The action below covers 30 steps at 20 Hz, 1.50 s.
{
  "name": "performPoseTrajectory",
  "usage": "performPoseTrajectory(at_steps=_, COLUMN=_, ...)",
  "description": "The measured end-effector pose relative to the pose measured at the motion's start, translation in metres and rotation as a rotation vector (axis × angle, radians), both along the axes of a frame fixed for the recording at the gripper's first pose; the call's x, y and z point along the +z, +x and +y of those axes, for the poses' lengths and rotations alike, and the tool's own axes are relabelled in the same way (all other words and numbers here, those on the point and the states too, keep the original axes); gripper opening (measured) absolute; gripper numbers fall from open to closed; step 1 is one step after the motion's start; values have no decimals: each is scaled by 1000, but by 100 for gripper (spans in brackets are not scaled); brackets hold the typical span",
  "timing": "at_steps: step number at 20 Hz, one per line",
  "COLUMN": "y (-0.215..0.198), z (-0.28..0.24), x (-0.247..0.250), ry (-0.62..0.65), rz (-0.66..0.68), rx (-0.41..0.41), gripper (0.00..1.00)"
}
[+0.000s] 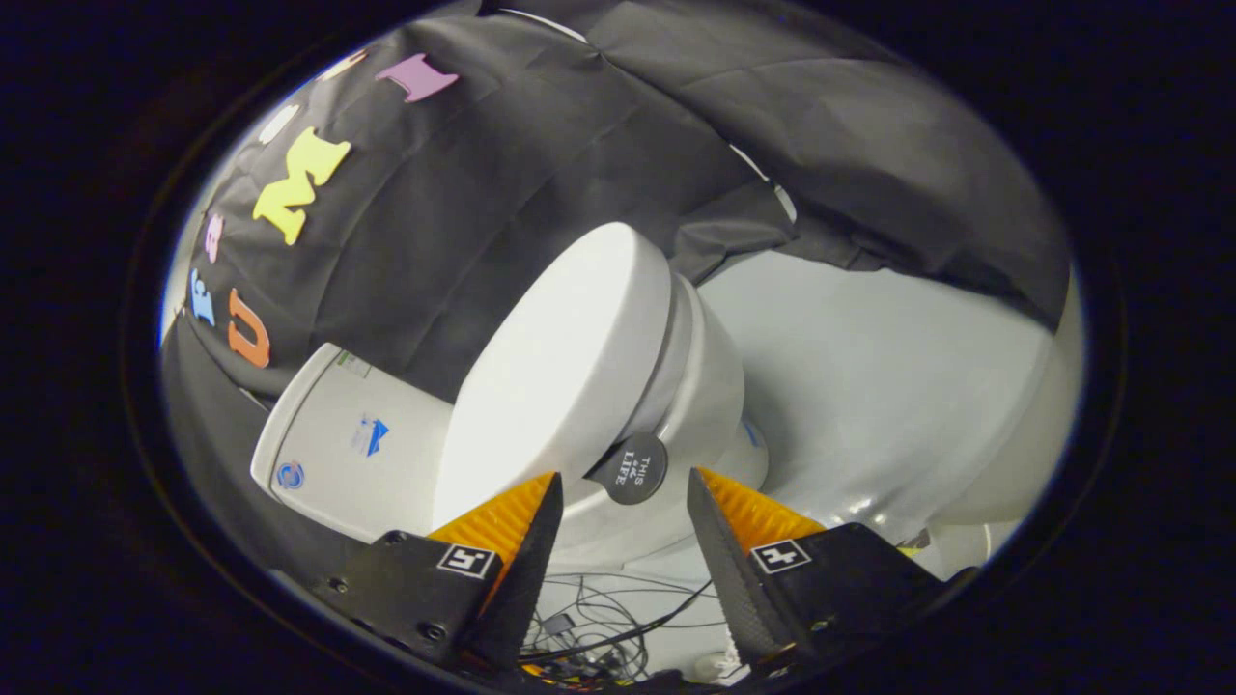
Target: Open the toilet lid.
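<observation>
Just ahead of the parted fingers, gripper [623, 502] empty: round dark tab [630, 469] fixed at front edge of toilet lid [560, 367]. Lid down on the bowl [700, 401], tank [338, 444] beyond left finger. Judged not begun: tab ungripped, whole lift left to do

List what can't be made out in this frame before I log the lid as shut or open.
- Inside of the white ceramic toilet bowl: gripper view, covered by the white oval plastic lid, which lies closed on it.
- Lid hinges: hidden behind the lid, near the white tank.
- Round black tab at the lid's front: how it attaches is hidden under the rim.
- The gripper is open, its fingertips flanking the tab, touching nothing.
</observation>
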<state>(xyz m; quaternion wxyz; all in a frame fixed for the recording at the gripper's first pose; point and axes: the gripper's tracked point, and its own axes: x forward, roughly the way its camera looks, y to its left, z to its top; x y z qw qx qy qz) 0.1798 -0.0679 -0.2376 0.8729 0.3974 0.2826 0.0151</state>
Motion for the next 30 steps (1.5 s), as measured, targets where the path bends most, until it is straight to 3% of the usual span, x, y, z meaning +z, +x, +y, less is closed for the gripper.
performPoseTrajectory(at_steps=2, y=6, z=-1, x=-5, ry=69, rz=13, rx=-11, gripper=76)
performPoseTrajectory(at_steps=6, y=18, z=7, x=-13, ry=205, rz=36, rx=-13, gripper=56)
performPoseTrajectory(at_steps=11, y=22, z=10, x=-13, ry=271, rz=31, rx=17, gripper=32)
performPoseTrajectory(at_steps=17, y=20, z=6, x=-10, ry=404, rz=22, rx=-8, gripper=15)
performPoseTrajectory(at_steps=25, y=23, z=3, x=-9, ry=487, rz=29, rx=-42, gripper=11)
performPoseTrajectory(at_steps=30, y=23, z=2, x=-10, ry=476, rz=40, rx=-46, gripper=11)
